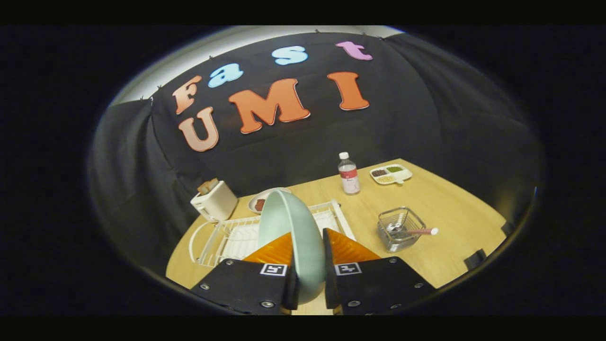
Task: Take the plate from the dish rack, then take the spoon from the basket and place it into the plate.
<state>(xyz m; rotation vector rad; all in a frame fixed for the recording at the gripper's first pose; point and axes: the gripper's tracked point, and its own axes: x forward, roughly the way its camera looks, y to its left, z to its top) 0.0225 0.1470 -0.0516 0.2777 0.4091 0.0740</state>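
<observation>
1. The gripper (310, 272) is clamped on the pale green plate (291, 232): both orange fingers (277, 251) press its rim, one on each face, and the plate stands on edge between them.
2. The plate rises over the white wire dish rack (227, 237). Its lower edge is hidden behind the finger mounts, so I cannot tell whether it is fully clear of the rack's slots or just lifted within them. I judge the first step, taking the plate out, as under way or nearly done.
3. The plate has not been set down on the wooden table (454, 213); that has to happen before the spoon can go into it.
4. The small wire basket (400, 228) stands on the table to the right of the dish rack, well apart from it. The spoon (416, 231) lies in it untouched, its pink handle with a white tip sticking out over the basket's right side. The whole second half of the task is still to do.
5. Other things near the dish rack: a white toaster (215, 201) at its far left, a dish holding something reddish (258, 202) just behind it, a clear bottle with a red label (349, 174) beyond its far right corner, and a divided snack tray (390, 174) further right of the bottle.
6. Open tabletop between the dish rack and the basket looks a fair spot to lay the plate flat.
</observation>
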